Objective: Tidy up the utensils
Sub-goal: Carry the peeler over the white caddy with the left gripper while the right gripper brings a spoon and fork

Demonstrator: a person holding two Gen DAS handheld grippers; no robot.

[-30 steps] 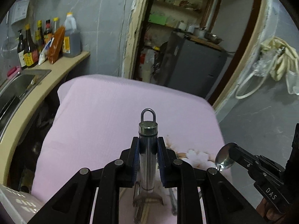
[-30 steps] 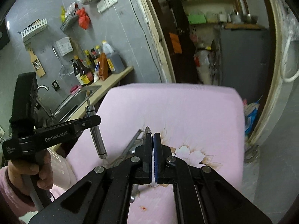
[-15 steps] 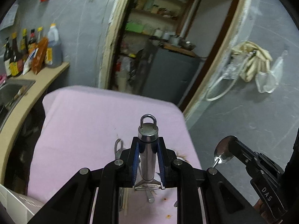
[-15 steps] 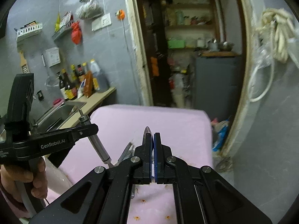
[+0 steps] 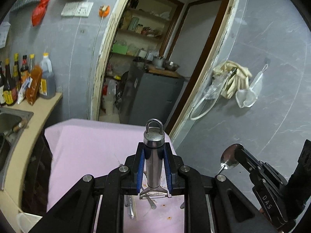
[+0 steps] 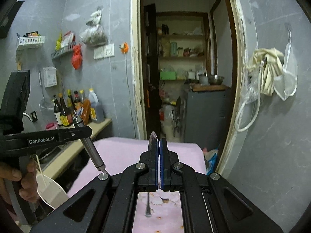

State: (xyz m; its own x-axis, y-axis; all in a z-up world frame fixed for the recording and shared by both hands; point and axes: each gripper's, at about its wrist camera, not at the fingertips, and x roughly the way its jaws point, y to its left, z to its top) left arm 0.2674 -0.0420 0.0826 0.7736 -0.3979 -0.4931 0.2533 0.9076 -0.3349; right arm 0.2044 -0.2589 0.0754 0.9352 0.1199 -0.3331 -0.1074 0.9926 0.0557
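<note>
Two grippers I hold aloft above the pink-clothed table [image 5: 87,147]. My left gripper [image 5: 154,168] pinches a steel peeler [image 5: 153,163], long axis along the fingers, blade toward me. My right gripper [image 6: 159,165] clamps a spoon [image 5: 230,158], bowl up. Remaining utensils [image 5: 132,203] lie below, nearer my left.

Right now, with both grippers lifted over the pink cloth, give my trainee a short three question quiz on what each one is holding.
1. True or false: the left gripper is empty.
2. What does the right gripper hold? A spoon, B fork, C chopsticks.
3. Fill in: the peeler's blade end points ___ the camera.

Key: 1 false, its fingers clamp a peeler. 2 A, a spoon. 3 toward.
</note>
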